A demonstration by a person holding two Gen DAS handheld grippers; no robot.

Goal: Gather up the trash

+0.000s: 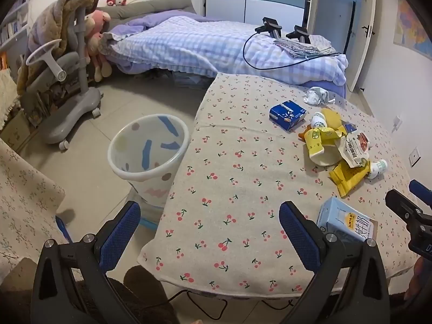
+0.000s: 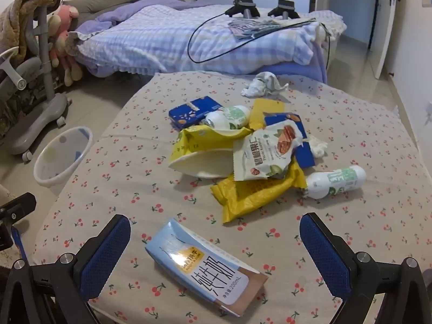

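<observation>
A cherry-print tablecloth [image 2: 129, 178] carries scattered trash. A pale blue milk carton [image 2: 205, 267] lies flat between the wide-apart fingers of my right gripper [image 2: 216, 243], which is open and not touching it. Beyond lie a yellow wrapper [image 2: 253, 194], a nut packet [image 2: 264, 154], a yellow paper cup [image 2: 202, 154], two small white bottles [image 2: 337, 181], a blue box [image 2: 189, 110] and crumpled tissue [image 2: 262, 83]. My left gripper [image 1: 210, 229] is open over the bare cloth [image 1: 237, 162] near the table's left edge; the carton [image 1: 345, 221] lies to its right.
A white patterned wastebasket [image 1: 148, 148] stands on the tiled floor left of the table. A grey wheeled chair [image 1: 73, 108] draped with a brown blanket stands further left. Behind the table a bed [image 1: 202, 46] with a checked quilt holds a cable and two black devices.
</observation>
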